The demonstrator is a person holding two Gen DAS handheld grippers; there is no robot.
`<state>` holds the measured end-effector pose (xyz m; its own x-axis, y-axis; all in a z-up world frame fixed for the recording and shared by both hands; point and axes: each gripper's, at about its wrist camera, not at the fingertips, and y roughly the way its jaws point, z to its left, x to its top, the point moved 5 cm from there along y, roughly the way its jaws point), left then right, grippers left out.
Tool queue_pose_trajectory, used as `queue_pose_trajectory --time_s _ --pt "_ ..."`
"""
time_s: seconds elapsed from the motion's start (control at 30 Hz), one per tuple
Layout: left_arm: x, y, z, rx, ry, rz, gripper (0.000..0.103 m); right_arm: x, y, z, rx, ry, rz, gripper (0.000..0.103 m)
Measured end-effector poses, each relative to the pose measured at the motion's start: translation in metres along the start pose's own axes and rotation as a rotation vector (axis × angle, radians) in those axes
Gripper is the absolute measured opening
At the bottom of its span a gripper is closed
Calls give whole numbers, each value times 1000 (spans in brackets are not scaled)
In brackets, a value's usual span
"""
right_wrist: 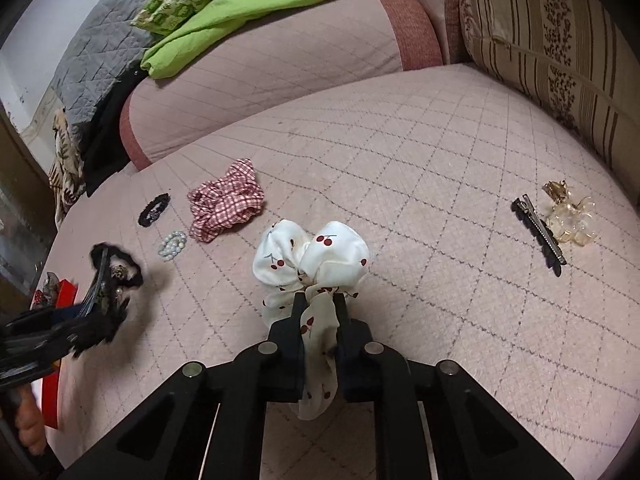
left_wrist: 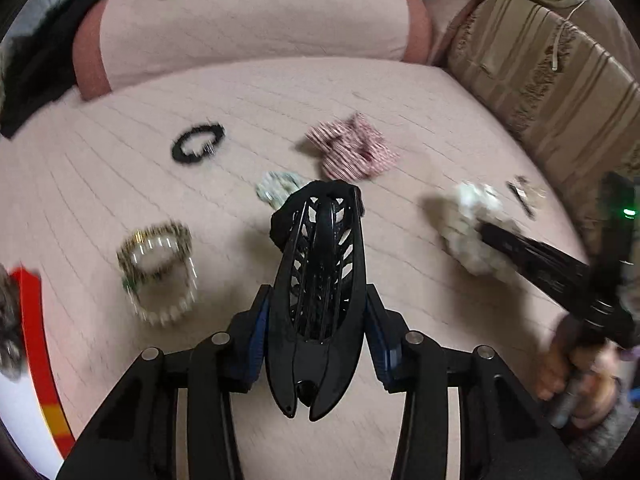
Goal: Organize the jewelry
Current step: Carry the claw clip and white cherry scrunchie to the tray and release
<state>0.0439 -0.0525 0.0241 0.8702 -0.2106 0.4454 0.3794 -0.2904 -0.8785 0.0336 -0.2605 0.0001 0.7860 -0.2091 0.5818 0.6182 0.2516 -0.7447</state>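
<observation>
Left gripper clamps a black hair claw clip. Right gripper clamps a white cherry-print scrunchie over the pink quilted cushion.

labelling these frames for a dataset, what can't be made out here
- Bracelets, left wrist view: motion blur hides whether one piece or several.
- Red container, left wrist view: cut off by the left edge, contents unreadable.
- Black hair clip: the left gripper covers its sides.
- Cherry scrunchie, right wrist view: its lower part is hidden between the right gripper fingers.
- Gold clip: too small for detail.
</observation>
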Motion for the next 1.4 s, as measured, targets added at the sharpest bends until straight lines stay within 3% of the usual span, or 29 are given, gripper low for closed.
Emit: queue_pose_trajectory --time_s 0.07,0.17,0.27,0.33,0.4,0.5,0.6,0.73,0.83,0.93,1.1,1.4 --pt "-14 -3 -7 -39 23 83 42 -2 -6 4 13 3 -8 12" --pt "-40 -13 -9 -7 52 157 42 -6 -18 12 70 11 -19 12" --pt "-59 -22 -9 -29 27 187 42 -11 -30 37 260 13 4 12" --pt "-67 -25 -9 1 39 185 42 -17 -42 63 432 3 27 12" --pt "-75 -25 -12 38 54 189 42 -23 -54 83 543 -9 37 12" --pt "-82 -28 -13 15 38 202 42 -35 -59 109 644 -60 80 12" --pt "-91 -37 -23 -20 45 192 42 -44 -42 118 503 -137 103 12" --pt "-99 -52 -32 -62 45 175 42 -39 -25 85 245 -125 50 11" --pt "-108 -60 -35 -156 3 197 42 -28 -31 62 159 -83 -4 11" --pt "-116 -62 -34 -203 -35 228 42 -25 -39 52 197 -28 -19 11" --pt "-122 -77 -19 -134 -42 171 42 -27 -49 61 187 -79 -48 11" --pt "-125 -123 74 184 -149 -6 42 -39 -69 104 238 -136 -36 12"
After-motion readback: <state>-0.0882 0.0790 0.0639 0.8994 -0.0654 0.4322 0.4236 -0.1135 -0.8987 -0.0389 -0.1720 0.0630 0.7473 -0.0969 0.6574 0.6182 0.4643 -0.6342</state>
